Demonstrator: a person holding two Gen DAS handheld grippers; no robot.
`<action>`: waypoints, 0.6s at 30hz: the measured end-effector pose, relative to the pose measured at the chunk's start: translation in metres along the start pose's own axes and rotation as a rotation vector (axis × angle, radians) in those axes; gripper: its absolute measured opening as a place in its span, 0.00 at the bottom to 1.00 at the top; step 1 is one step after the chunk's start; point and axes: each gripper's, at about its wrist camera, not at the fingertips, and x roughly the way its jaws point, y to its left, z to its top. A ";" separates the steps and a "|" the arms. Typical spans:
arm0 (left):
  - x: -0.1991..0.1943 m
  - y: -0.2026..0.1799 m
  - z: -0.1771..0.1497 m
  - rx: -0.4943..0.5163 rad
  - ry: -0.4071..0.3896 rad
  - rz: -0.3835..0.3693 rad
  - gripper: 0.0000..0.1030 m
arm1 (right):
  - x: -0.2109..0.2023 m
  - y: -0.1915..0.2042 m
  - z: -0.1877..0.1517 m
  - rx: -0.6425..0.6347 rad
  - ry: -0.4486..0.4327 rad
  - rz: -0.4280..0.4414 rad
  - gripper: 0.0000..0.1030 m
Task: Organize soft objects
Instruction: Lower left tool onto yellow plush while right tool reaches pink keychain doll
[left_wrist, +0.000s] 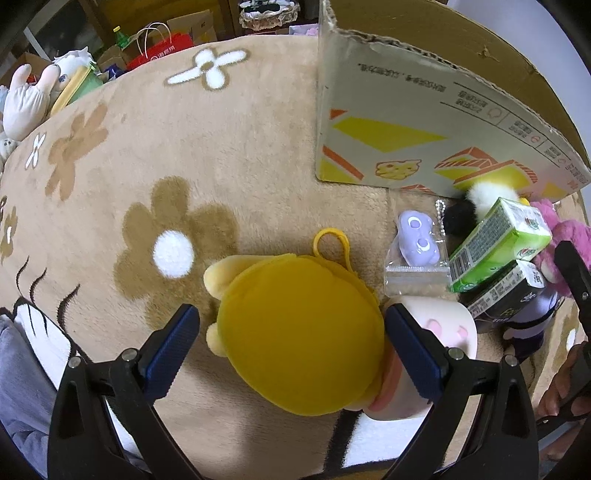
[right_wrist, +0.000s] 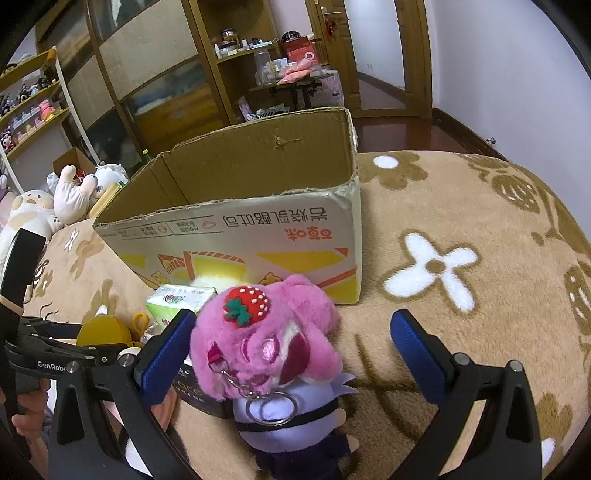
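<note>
Yellow round plush pouch (left_wrist: 301, 332) lies on the beige flowered blanket (left_wrist: 147, 155) between the left gripper's (left_wrist: 291, 347) spread jaws; I judge the pick just starting: close, then carry to the cardboard box (left_wrist: 424, 122). Right gripper (right_wrist: 295, 350) is spread around the pink strawberry plush (right_wrist: 269, 336).

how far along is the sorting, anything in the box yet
Nothing looks done: the visible part of the box interior is bare. In hand: the open left gripper straddles the yellow plush; the open right gripper is around the pink plush. Left: the purple plush too.
</note>
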 end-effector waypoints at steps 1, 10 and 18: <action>0.000 -0.001 0.000 0.003 -0.002 0.002 0.96 | 0.000 0.000 0.000 0.001 0.000 0.001 1.00; 0.005 0.013 0.000 -0.030 0.027 -0.045 0.85 | -0.003 0.001 -0.002 0.002 0.003 -0.008 1.00; -0.001 0.010 -0.005 -0.029 0.007 -0.048 0.77 | -0.005 -0.001 -0.002 0.019 0.008 0.026 0.91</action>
